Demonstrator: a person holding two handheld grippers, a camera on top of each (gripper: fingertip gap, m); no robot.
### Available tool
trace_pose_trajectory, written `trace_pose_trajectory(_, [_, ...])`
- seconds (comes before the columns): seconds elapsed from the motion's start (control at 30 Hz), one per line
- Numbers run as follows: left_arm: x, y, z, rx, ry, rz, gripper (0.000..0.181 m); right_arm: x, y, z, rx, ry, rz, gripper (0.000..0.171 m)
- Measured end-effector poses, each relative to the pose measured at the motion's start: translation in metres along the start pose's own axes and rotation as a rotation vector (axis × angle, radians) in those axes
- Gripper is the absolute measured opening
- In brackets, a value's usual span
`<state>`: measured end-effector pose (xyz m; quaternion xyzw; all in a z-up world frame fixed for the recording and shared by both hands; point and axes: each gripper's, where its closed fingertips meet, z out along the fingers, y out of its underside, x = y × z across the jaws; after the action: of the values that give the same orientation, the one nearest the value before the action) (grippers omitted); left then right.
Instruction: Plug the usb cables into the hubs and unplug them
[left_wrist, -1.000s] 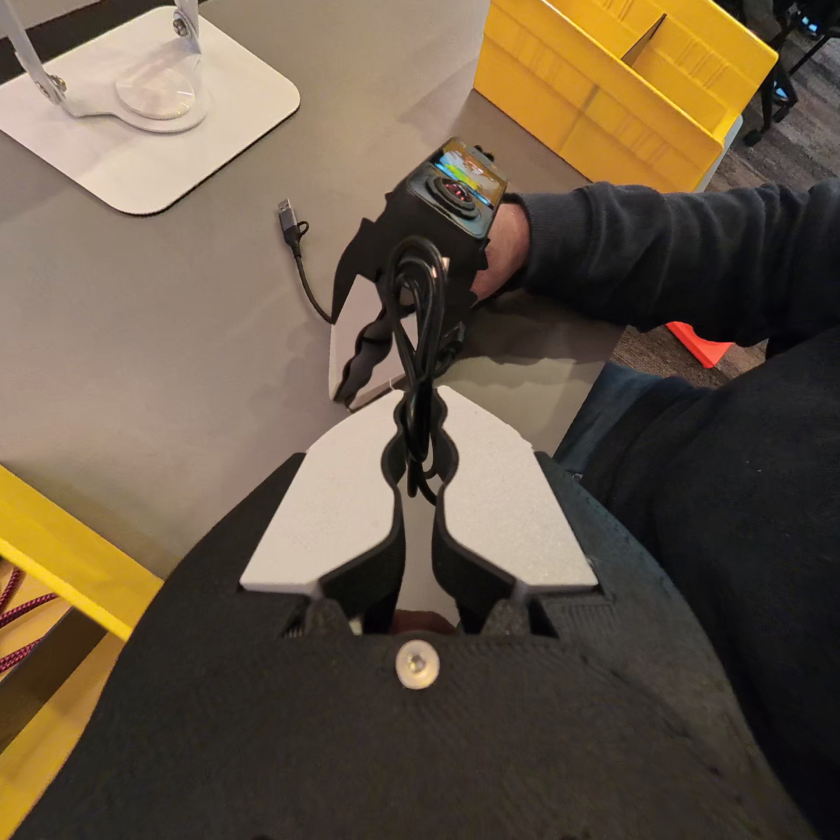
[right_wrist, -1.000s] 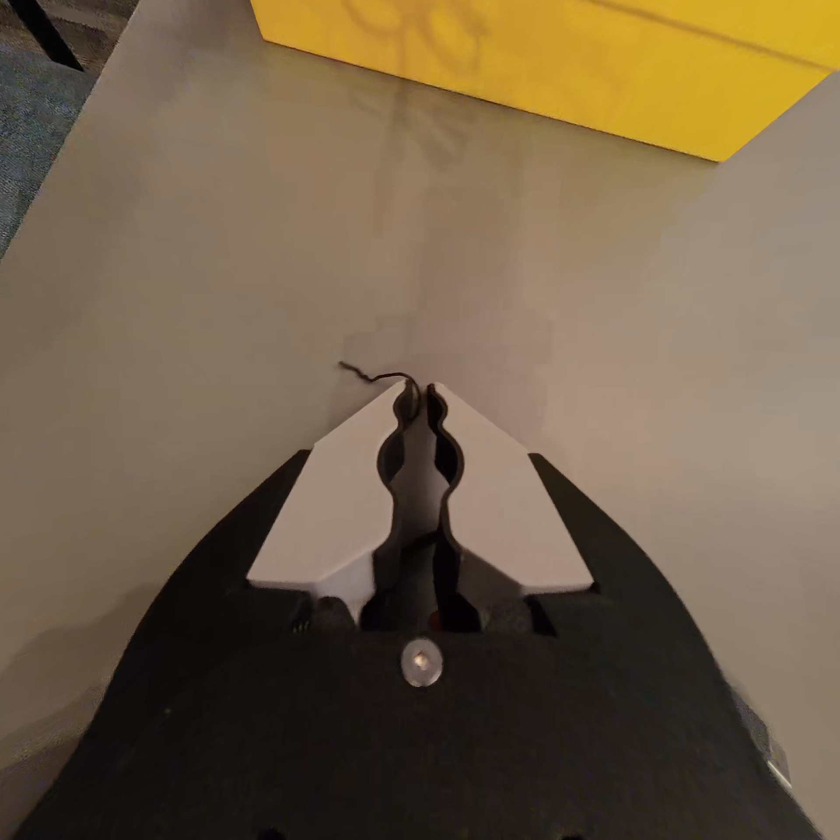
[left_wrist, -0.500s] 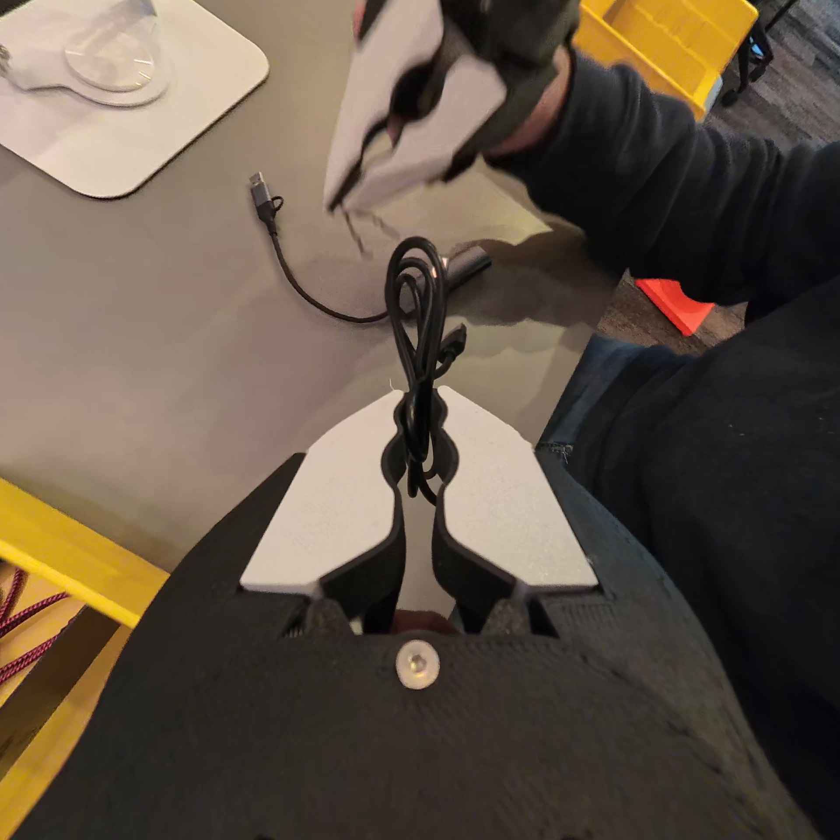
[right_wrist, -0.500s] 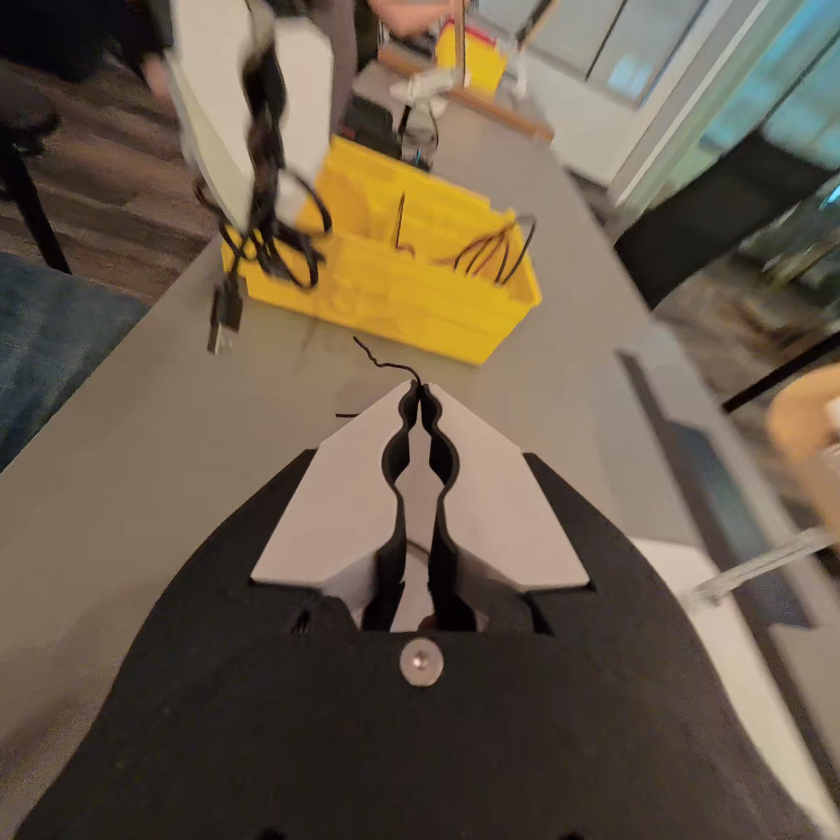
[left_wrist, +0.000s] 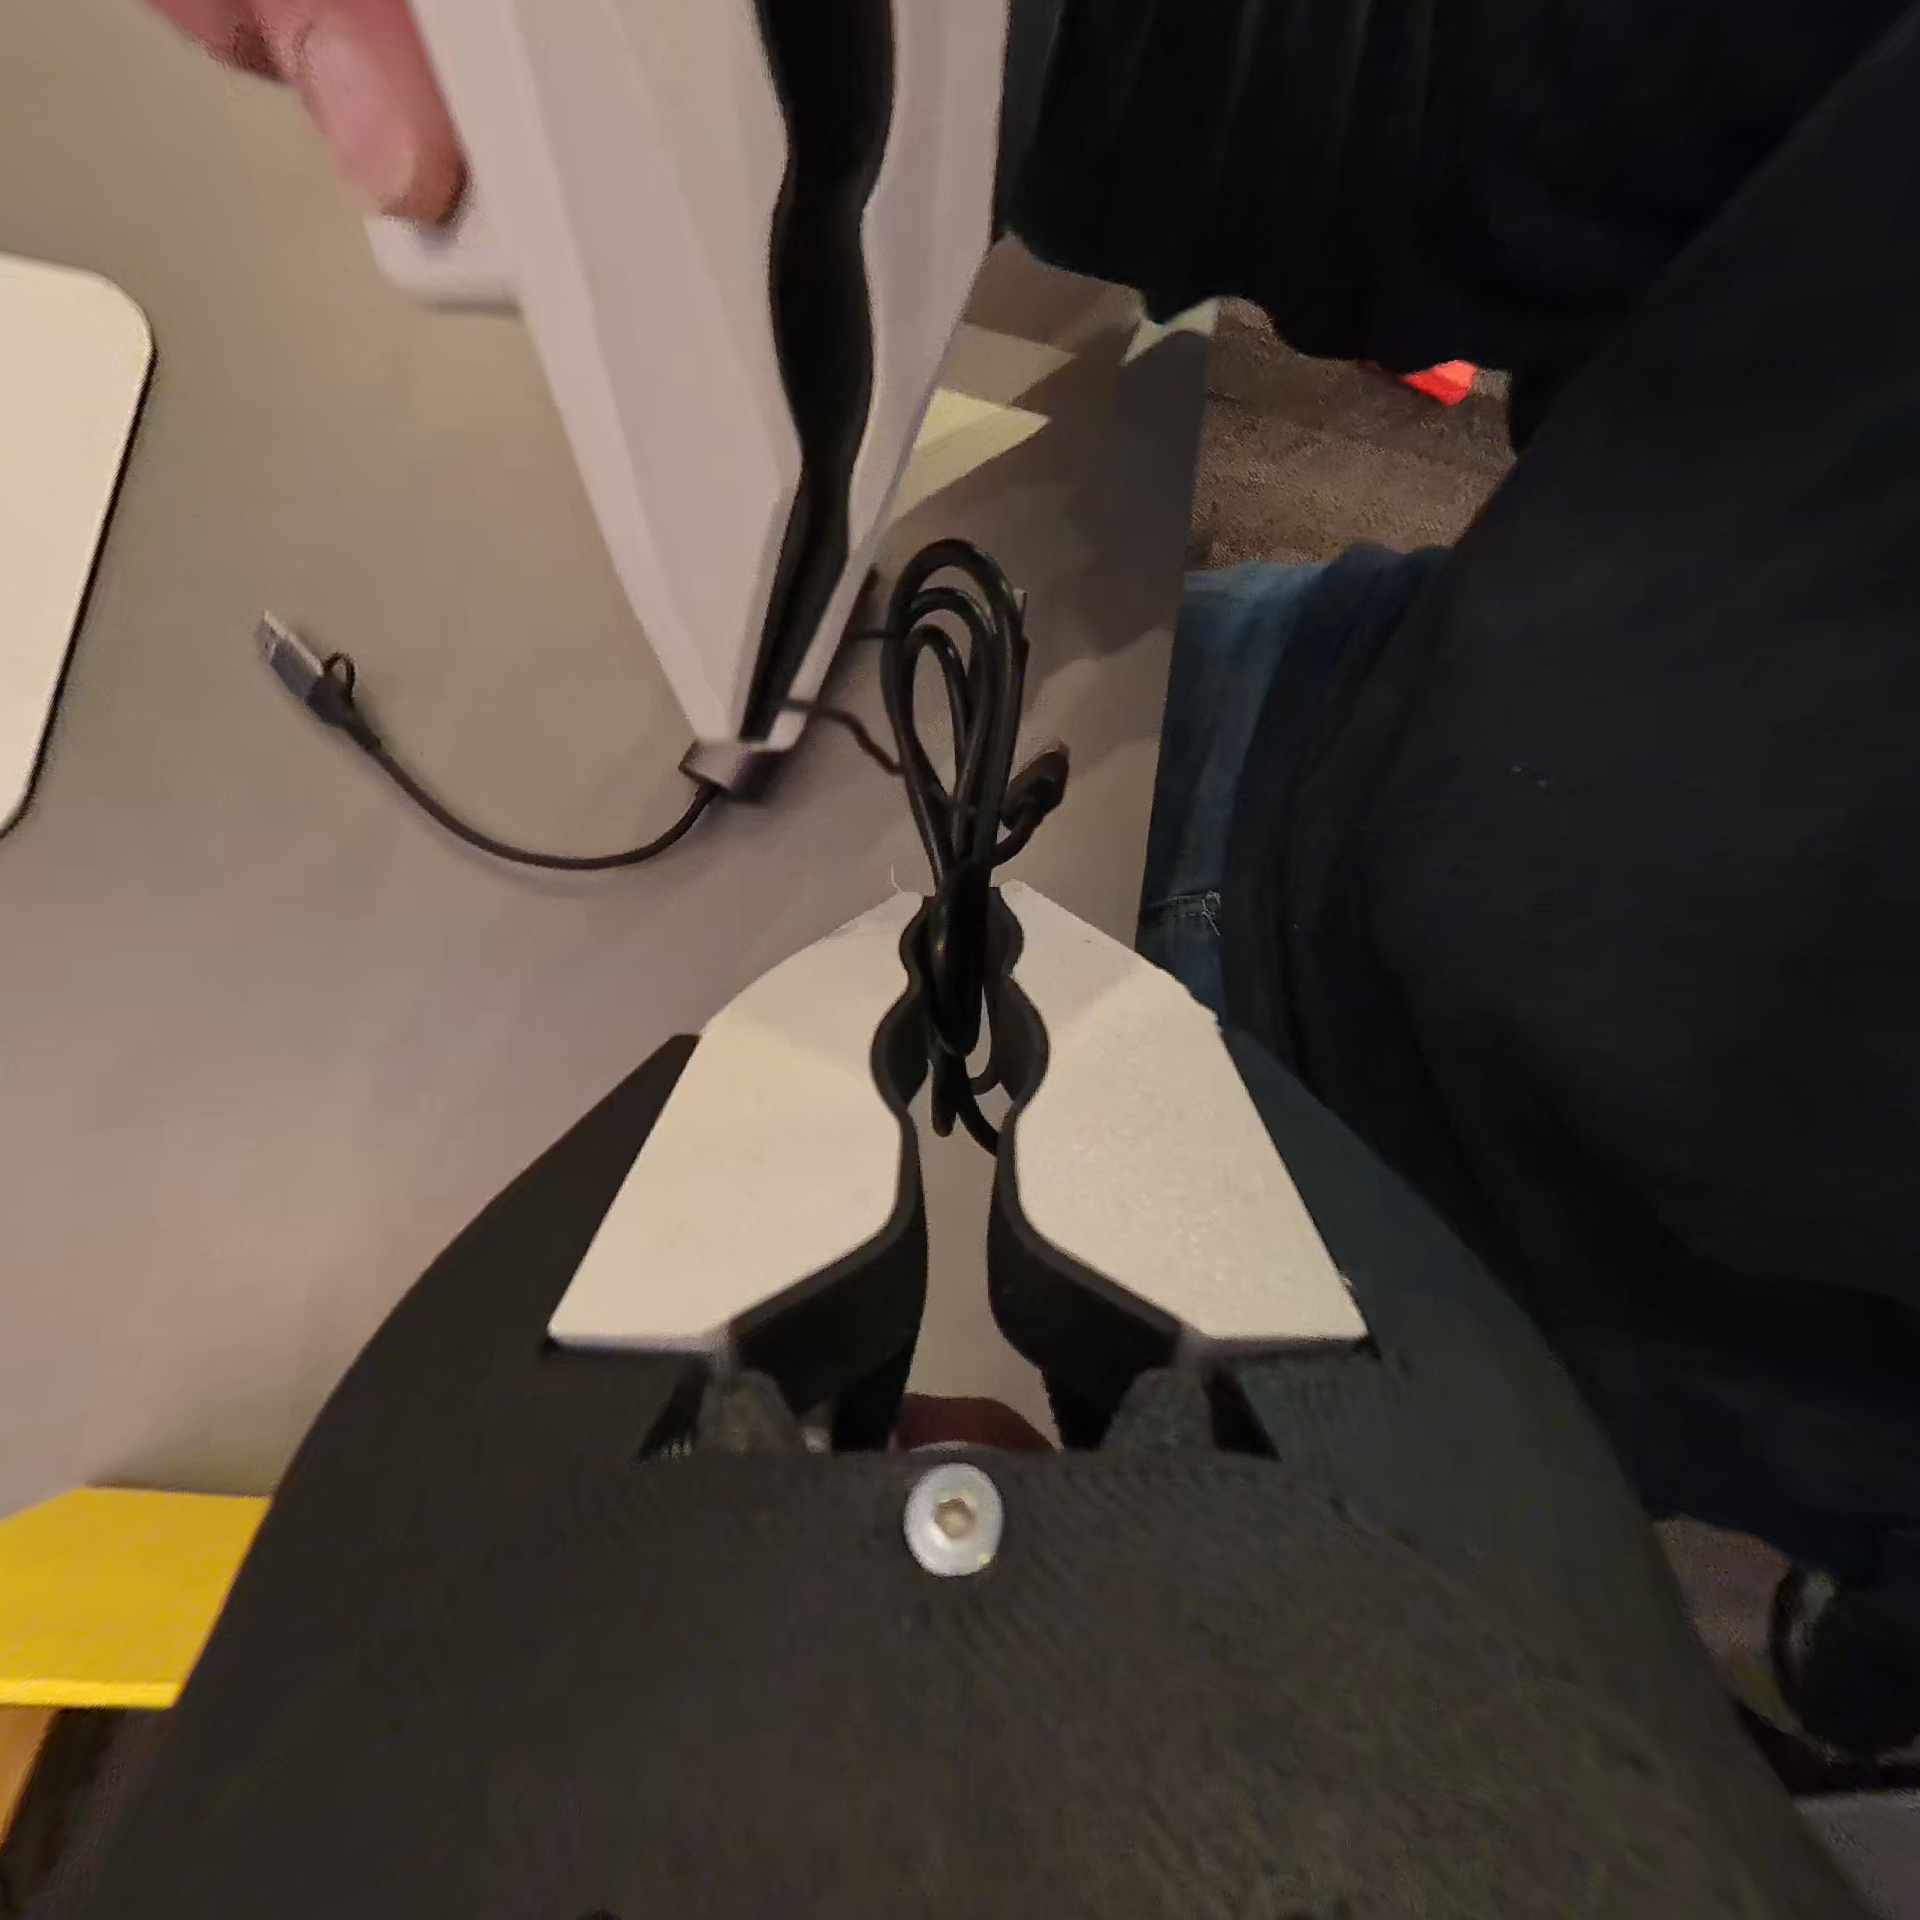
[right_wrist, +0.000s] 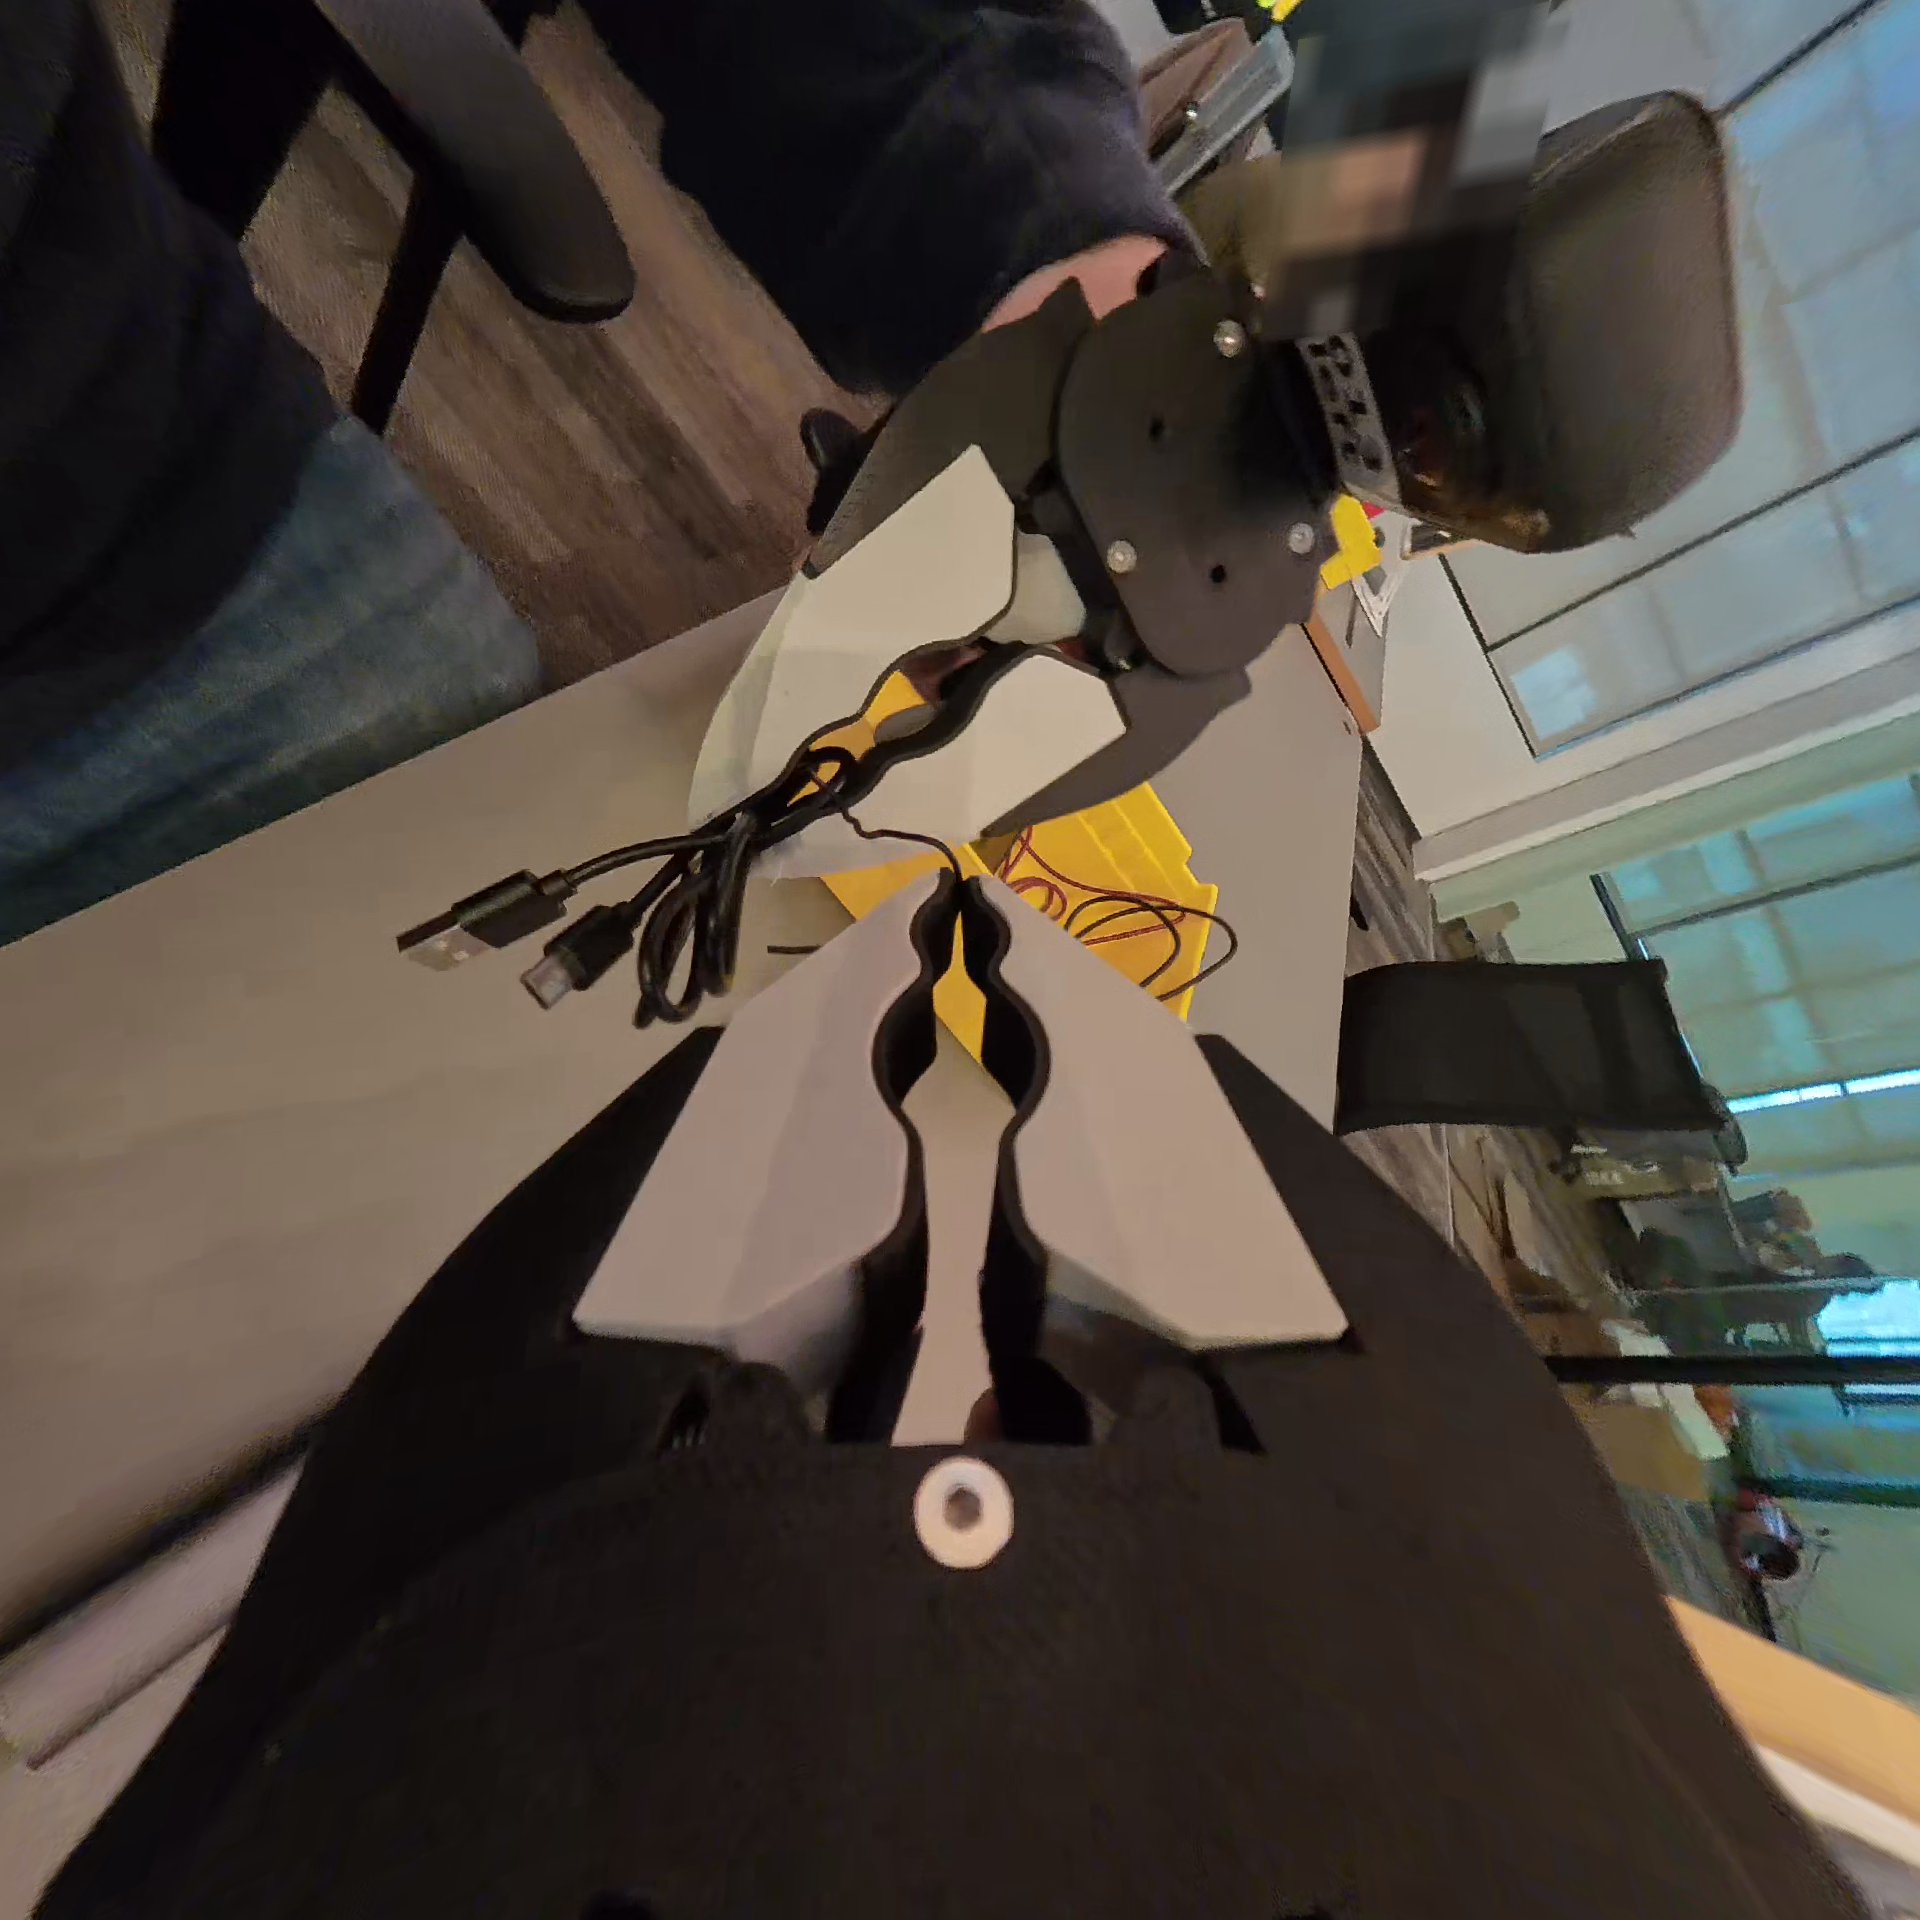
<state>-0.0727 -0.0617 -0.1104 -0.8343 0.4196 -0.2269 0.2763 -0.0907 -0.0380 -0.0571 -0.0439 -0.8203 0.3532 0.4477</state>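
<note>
Left tool (left_wrist: 958, 914) was clamped on the coiled black cable (left_wrist: 961, 727) so the right tool (right_wrist: 958, 896), pinched on its thin twist tie (right_wrist: 899, 836), could unbundle it, I'd guess.

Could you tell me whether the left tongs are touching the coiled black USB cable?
Touching. The left wrist view shows the left tongs shut on the coiled black USB cable, whose strands are pinched between the pads, with the loop sticking out past the tips.

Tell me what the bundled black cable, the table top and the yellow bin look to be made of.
Bundled black cable: smooth rubbery plastic jacket, faint sheen, bends into soft loops.
Grey table top: matte laminate, probably; even colour, no grain.
Yellow bin: moulded plastic, likely; uniform saturated colour, thin ribbed walls.
</note>
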Motion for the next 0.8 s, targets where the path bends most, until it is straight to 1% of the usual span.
trace_pose_trajectory(0.03, [0.004,-0.004,-0.002,-0.002,0.011,0.045,0.007,0.0,-0.005,-0.001,-0.001,-0.011,-0.021,0.0])
trace_pose_trajectory(0.13, [0.019,-0.018,-0.009,0.001,0.044,0.178,0.007,0.0,-0.017,-0.005,-0.015,-0.021,-0.096,0.0])
trace_pose_trajectory(0.27, [0.031,-0.033,-0.018,0.021,0.08,0.256,0.007,-0.005,-0.033,-0.008,-0.025,-0.025,-0.171,0.0])
trace_pose_trajectory(0.37, [0.03,-0.035,-0.02,0.014,0.071,0.272,0.007,-0.01,-0.048,-0.008,0.009,-0.017,-0.188,0.0])
trace_pose_trajectory(0.47, [0.029,-0.037,-0.021,0.015,0.065,0.279,0.007,-0.013,-0.051,-0.007,0.023,-0.016,-0.179,0.0])
trace_pose_trajectory(0.8, [0.024,-0.042,-0.024,-0.002,0.023,0.3,0.007,-0.014,-0.047,-0.013,0.021,-0.087,-0.105,0.0])
